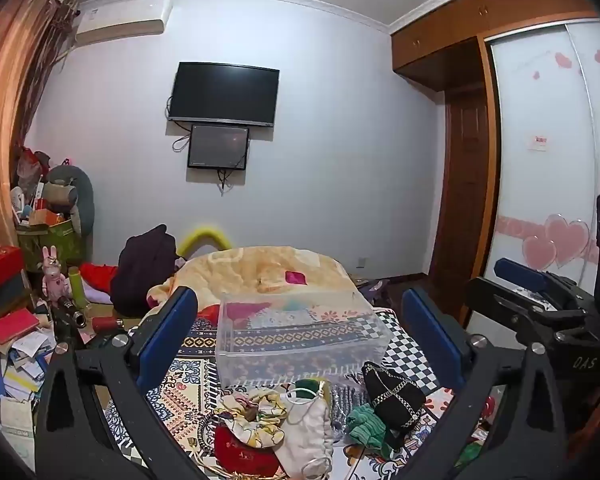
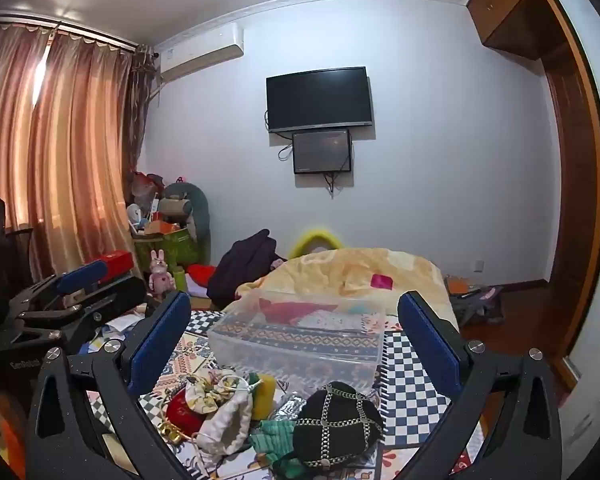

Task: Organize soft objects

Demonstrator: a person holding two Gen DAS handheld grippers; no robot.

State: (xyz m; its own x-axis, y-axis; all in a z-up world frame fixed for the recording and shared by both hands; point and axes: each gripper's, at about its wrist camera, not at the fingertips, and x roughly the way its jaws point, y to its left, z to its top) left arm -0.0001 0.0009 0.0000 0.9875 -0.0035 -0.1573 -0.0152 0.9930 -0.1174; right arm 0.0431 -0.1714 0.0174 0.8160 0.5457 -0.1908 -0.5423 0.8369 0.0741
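Observation:
A pile of soft things lies on the patterned bed cover in front of a clear plastic bin [image 1: 300, 336] [image 2: 300, 340]. It holds a black chain-trimmed pouch [image 1: 392, 398] [image 2: 336, 424], a white drawstring bag [image 1: 308, 428] [image 2: 226, 420], a red pouch [image 1: 240, 450] [image 2: 182, 410], a floral scrunchie [image 1: 252, 416] [image 2: 208, 392], a green knit piece [image 1: 366, 426] [image 2: 274, 434] and a yellow sponge [image 2: 264, 390]. My left gripper [image 1: 300, 336] is open and empty above the pile. My right gripper [image 2: 296, 340] is open and empty too, and also shows in the left wrist view [image 1: 528, 280].
A yellow blanket [image 1: 260, 268] [image 2: 352, 268] lies bunched behind the bin. Dark clothes [image 1: 144, 272] sit to the left of it. Boxes, papers and a pink rabbit figure [image 1: 54, 276] clutter the left side. A wardrobe [image 1: 540, 140] stands on the right.

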